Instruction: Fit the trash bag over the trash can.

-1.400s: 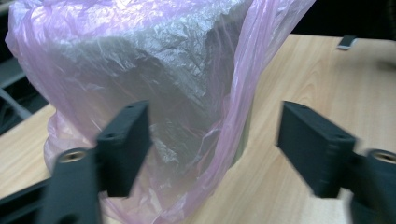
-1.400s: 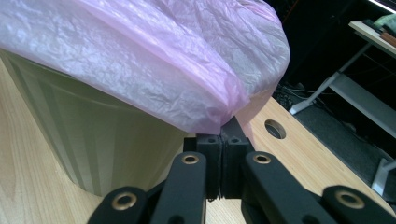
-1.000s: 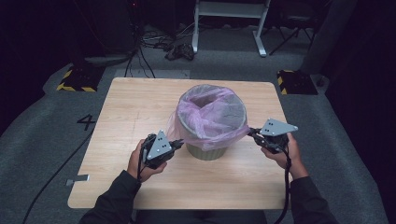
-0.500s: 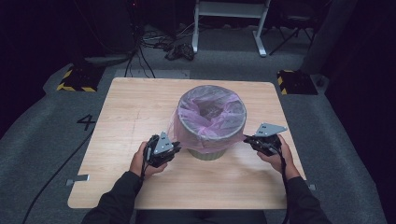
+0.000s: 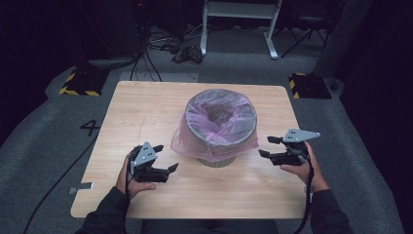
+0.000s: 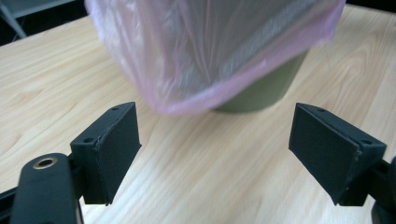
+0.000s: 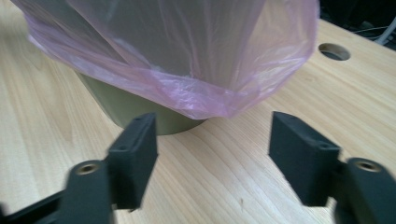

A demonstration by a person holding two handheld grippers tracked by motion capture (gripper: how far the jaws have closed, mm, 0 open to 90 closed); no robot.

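Grey carpet surrounds a pale wooden table (image 5: pixel 146 107) in a dim room, and a black numeral "4" (image 5: pixel 90 127) is marked on the floor just off the table's left edge; that is the only writing that can be read. Near the middle of the table stands a round olive-green waste bin (image 5: pixel 217 161), lined with a thin translucent pink plastic bag (image 5: pixel 195 139) whose edge is folded over the rim and hangs loosely down the outside. A person sits at the near edge, forearms in dark sleeves, holding a black two-jaw gripper in each hand. The left gripper (image 5: pixel 165 159) sits low over the table to the left of the bin, apart from the bag; its jaws have just been opening and now stand wide with nothing between them. The right gripper (image 5: pixel 269 146) is to the right of the bin, also clear of the bag; its jaws have just been opening too and are spread, empty.
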